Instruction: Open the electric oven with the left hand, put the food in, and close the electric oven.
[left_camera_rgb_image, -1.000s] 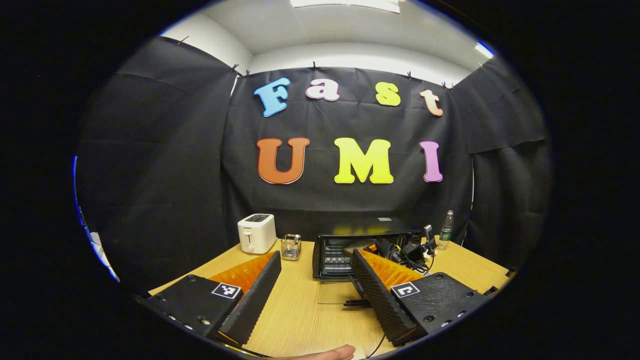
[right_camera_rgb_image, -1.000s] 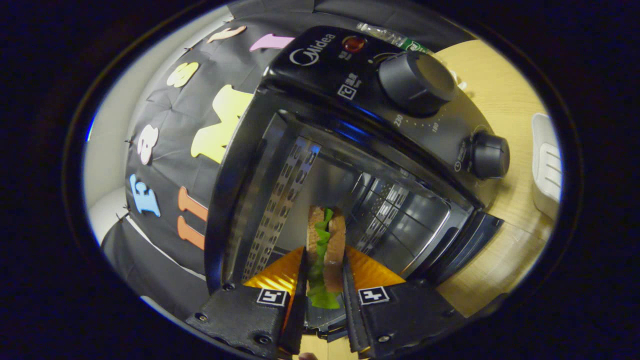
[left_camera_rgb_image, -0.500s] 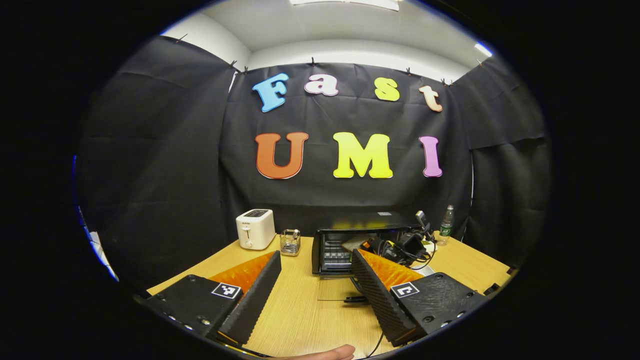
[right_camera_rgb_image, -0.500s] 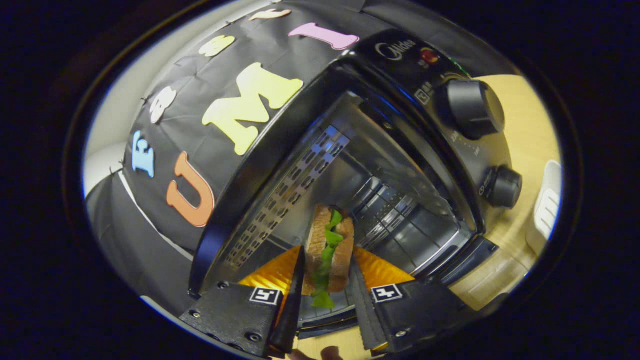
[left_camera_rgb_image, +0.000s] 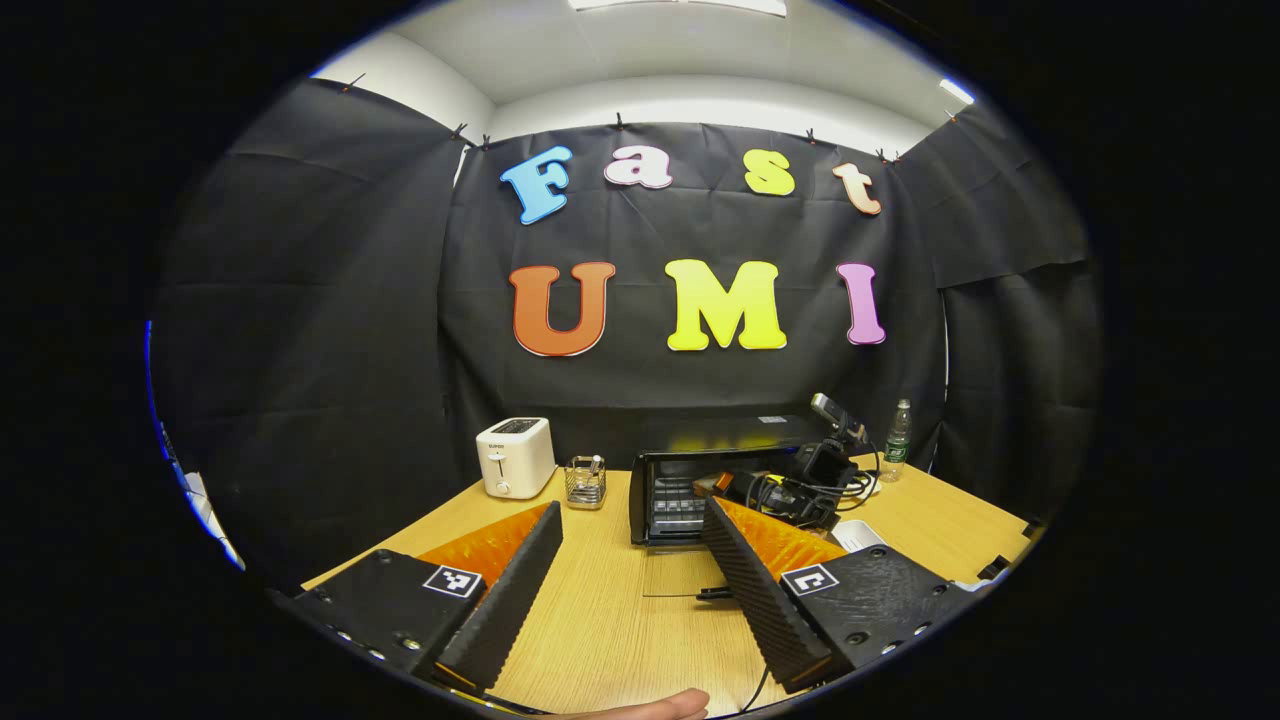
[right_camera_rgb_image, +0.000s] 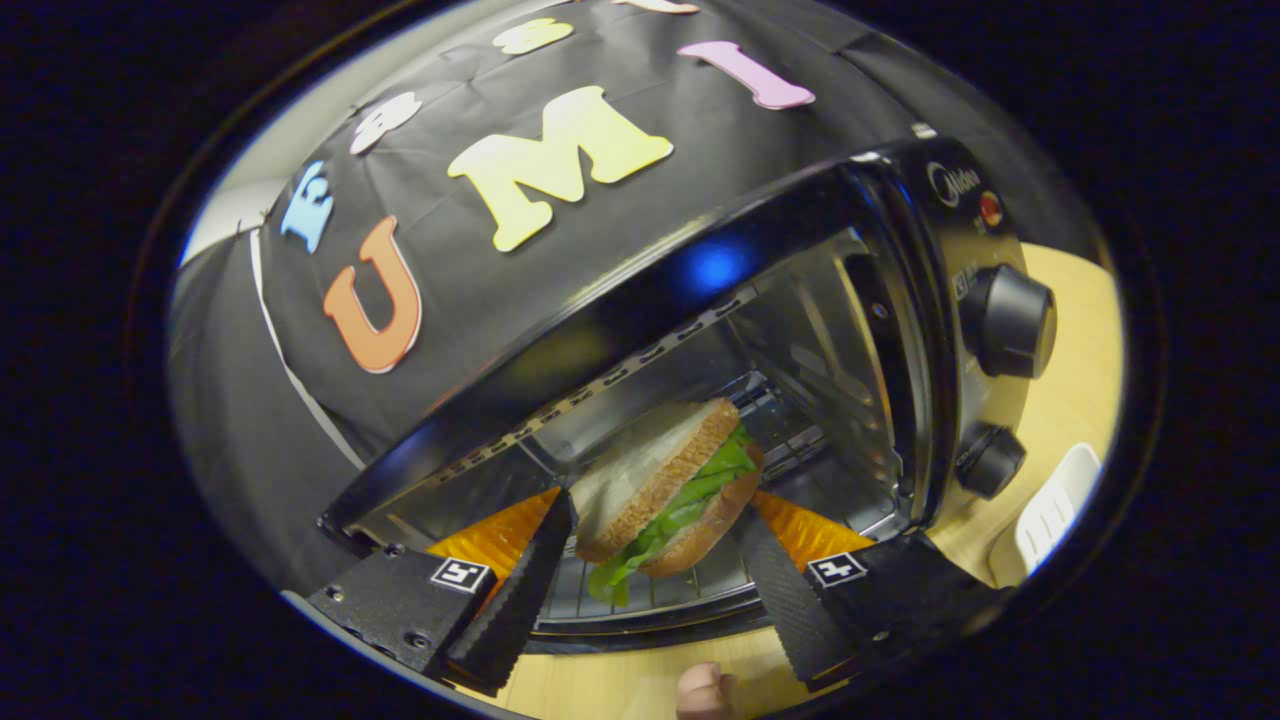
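The black electric oven (left_camera_rgb_image: 700, 470) stands at the back of the wooden table (left_camera_rgb_image: 600, 620), its glass door (left_camera_rgb_image: 680, 575) folded down flat. My left gripper (left_camera_rgb_image: 630, 508) hangs open over the table in front of it, holding nothing. In the right gripper view the oven cavity (right_camera_rgb_image: 800, 330) is close. A sandwich (right_camera_rgb_image: 660, 480) of brown bread and green lettuce lies tilted on the wire rack (right_camera_rgb_image: 650, 590) inside. My right gripper (right_camera_rgb_image: 655, 515) is open, its fingers spread on either side of the sandwich. The right gripper (left_camera_rgb_image: 800, 485) reaches into the oven mouth.
A white toaster (left_camera_rgb_image: 513, 457) and a small glass holder (left_camera_rgb_image: 585, 483) stand left of the oven, a plastic bottle (left_camera_rgb_image: 897, 440) to its right. Two knobs (right_camera_rgb_image: 1010, 320) sit on the oven's right panel. A white object (right_camera_rgb_image: 1050, 505) lies beside the oven.
The right gripper rolled level and its fingers spread apart, letting the sandwich down onto the rack. The left gripper barely moved.
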